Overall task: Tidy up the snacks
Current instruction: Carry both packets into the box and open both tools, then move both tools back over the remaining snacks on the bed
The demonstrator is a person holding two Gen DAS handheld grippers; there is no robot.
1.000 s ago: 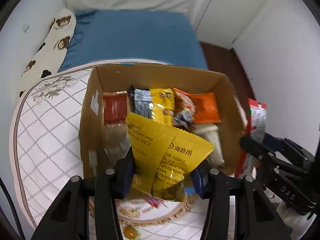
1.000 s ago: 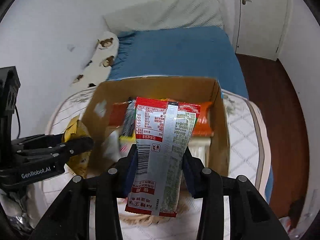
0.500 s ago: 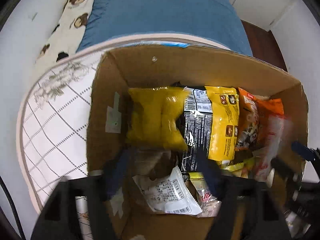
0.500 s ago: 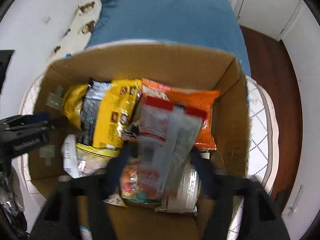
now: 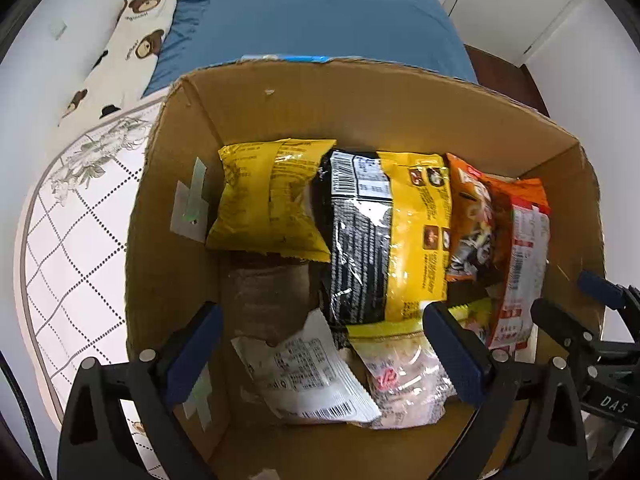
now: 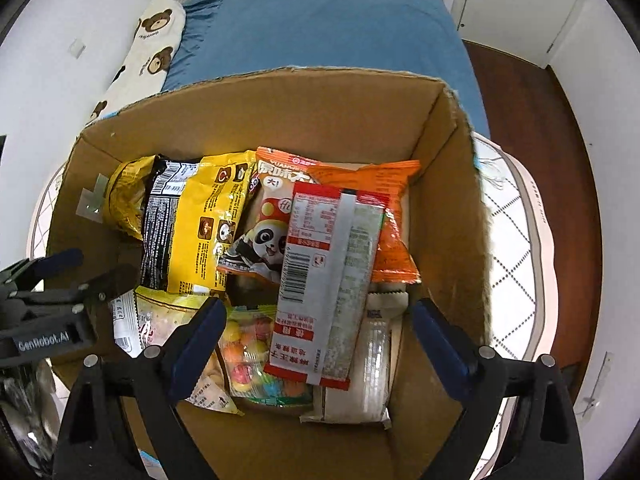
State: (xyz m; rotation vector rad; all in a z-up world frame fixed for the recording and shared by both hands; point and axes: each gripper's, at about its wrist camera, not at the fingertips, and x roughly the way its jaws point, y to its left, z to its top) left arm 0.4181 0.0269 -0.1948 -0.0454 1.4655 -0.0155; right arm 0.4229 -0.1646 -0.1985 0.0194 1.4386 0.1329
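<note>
Both grippers hang over the cardboard box (image 5: 360, 92), jaws opening, nothing pinched: left gripper (image 5: 320, 352), right gripper (image 6: 316, 344). The yellow packet (image 5: 268, 200) lies at the box's left wall; the red-and-grey packet (image 6: 332, 276) rests atop the snacks near its right wall.

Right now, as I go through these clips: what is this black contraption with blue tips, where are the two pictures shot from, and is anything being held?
There is no robot. A person holds one pair of hand tongs in each hand, each with a camera looking along its blue-tipped fingers. One picture comes from the left tongs, the other from the right tongs. Both look down into a cardboard box of snack packets standing on a quilted cover. A yellow packet and a red and white packet lie in the box. Both tongs' jaws are opening, and neither grips anything.
</note>
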